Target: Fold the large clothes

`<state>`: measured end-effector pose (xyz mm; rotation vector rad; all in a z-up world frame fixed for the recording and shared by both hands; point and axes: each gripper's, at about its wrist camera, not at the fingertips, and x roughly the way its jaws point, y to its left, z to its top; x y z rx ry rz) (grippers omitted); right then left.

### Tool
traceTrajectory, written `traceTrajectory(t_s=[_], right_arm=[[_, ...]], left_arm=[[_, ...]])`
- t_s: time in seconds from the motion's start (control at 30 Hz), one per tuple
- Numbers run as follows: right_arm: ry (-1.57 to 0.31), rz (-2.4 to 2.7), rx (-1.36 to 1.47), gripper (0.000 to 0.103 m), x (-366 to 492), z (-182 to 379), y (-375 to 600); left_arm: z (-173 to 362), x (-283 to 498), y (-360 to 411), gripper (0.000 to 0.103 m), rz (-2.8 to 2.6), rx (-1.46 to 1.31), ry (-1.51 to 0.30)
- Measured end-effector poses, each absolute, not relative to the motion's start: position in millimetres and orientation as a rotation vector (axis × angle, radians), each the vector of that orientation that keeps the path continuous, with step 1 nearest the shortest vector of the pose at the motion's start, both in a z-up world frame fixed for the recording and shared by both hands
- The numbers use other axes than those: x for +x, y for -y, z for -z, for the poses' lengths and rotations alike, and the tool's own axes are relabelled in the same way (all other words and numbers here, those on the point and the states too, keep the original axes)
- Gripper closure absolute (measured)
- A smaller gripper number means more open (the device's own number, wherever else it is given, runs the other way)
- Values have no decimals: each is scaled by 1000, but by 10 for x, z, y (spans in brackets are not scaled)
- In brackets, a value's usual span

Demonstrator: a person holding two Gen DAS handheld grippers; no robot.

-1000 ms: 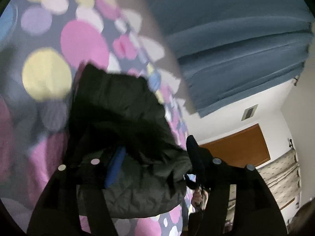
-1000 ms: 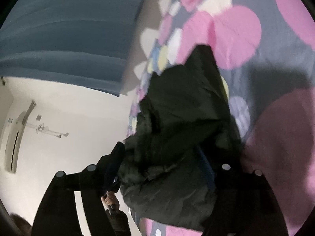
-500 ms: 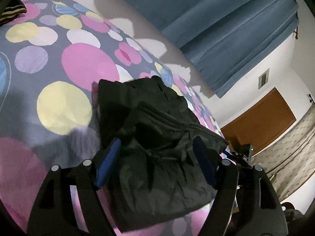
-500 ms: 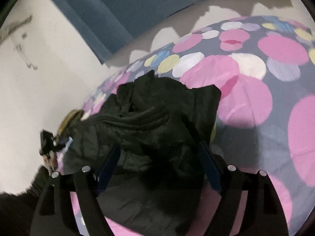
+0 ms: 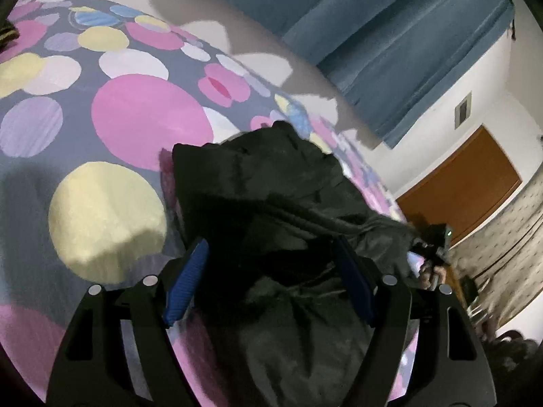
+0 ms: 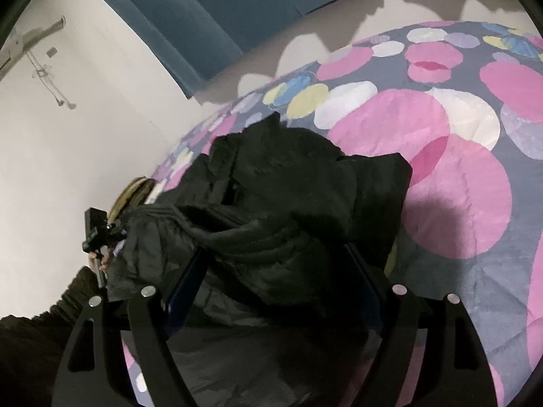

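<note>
A black padded jacket (image 5: 271,210) lies bunched in a folded heap on a bed cover with pink, yellow and white circles (image 5: 146,118). My left gripper (image 5: 271,271) is open, its blue-padded fingers (image 5: 190,271) spread either side of the jacket's near edge, not clamping it. In the right wrist view the same jacket (image 6: 288,203) lies on the cover (image 6: 458,186). My right gripper (image 6: 275,271) is open too, its fingers straddling the jacket's near fold. Each view shows the other gripper at the jacket's far side, the right one (image 5: 431,247) and the left one (image 6: 98,234).
Blue curtains (image 5: 390,34) hang behind the bed against a white wall (image 6: 68,118). A brown wooden door (image 5: 468,183) and patterned fabric (image 5: 502,237) are at the right. A striped object (image 6: 130,193) lies past the jacket at the bed's edge.
Both grippers have let go of the jacket and opened. The jacket, held up a second ago, now rests folded on the bed, and both grippers have drawn back slightly.
</note>
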<state>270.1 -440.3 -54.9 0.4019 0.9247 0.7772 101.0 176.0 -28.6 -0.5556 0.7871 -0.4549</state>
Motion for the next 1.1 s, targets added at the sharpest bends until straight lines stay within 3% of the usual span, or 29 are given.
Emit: traceTrajectory(t_s=[0.13,0.17,0.2,0.23,0.27,0.33,0.4,0.8,1.1], right_arm=[[-912,-758,397,29,2725,561,4373],[-914,-751,392,34,2728,563,4356],[-918,-746,386,50,2731,566,4343],[-926,-723,365,58,2729,564,4316],[-926,-707,346,61,2724,565,4301],[-918,-680,313,74,2683,545,4270],[-906,-657,295,79,2632,507,4263],[-718,-590,180,86,2380,-182,4256],[-712,-514,268,86,3339,-269,4097]], left_arm=[[261,1088,-1661,29,477,-499,-784],[244,1105,-1626,35,487,-481,-784],[238,1114,-1600,47,493,-468,-787],[220,1128,-1555,53,487,-439,-793],[197,1129,-1516,58,481,-411,-791],[151,1107,-1450,78,478,-374,-789],[88,1058,-1389,83,464,-341,-776],[-559,872,-1240,89,398,-241,-648],[-596,2016,-1332,89,208,-304,-702]])
